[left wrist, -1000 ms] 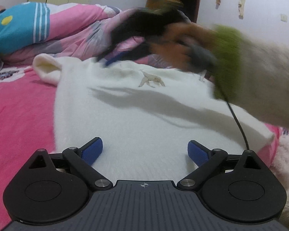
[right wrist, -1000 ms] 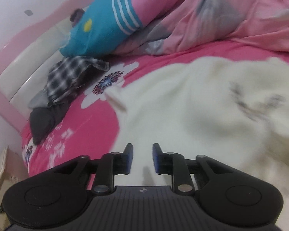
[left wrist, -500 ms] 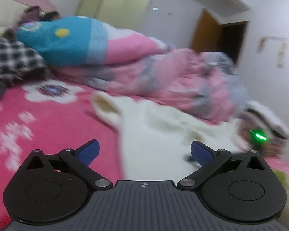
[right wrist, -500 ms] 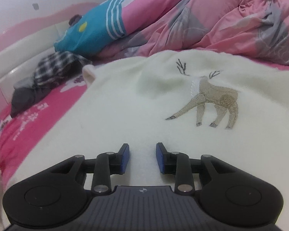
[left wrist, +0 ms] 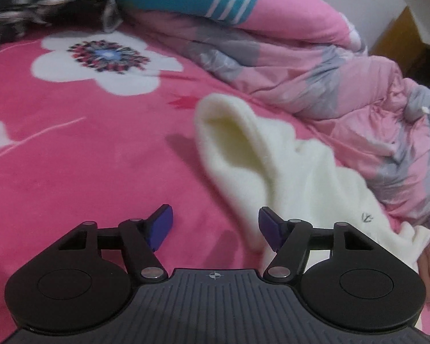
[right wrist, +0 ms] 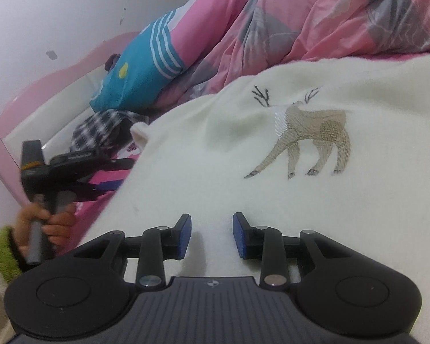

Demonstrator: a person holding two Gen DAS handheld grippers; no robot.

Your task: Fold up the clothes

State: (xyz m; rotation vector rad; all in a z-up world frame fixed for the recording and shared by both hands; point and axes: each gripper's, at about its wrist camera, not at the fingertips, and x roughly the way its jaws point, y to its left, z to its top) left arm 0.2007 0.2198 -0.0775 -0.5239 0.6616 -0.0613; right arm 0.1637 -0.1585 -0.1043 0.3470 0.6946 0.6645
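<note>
A cream sweater (right wrist: 272, 195) with an embroidered deer (right wrist: 309, 140) lies spread on the pink bed. In the left wrist view its sleeve (left wrist: 286, 172) runs toward me, the cuff (left wrist: 229, 132) gaping open on the sheet. My left gripper (left wrist: 215, 225) is open and low over the sheet, its right finger beside the sleeve's edge, nothing between the pads. My right gripper (right wrist: 212, 235) is open with a narrow gap, hovering over the sweater's body below the deer. The right wrist view also shows the left gripper (right wrist: 120, 175) at the sweater's left edge, held by a hand (right wrist: 46, 223).
A bunched pink and grey duvet (left wrist: 315, 66) lies behind the sweater. A teal striped pillow (right wrist: 140, 66) and a plaid garment (right wrist: 97, 126) sit by the pink headboard (right wrist: 43, 91). The flowered pink sheet (left wrist: 71, 143) stretches left of the sleeve.
My left gripper has swung left and dropped low toward the sleeve cuff. The right gripper has stayed over the sweater, with the view tilted and the deer larger.
</note>
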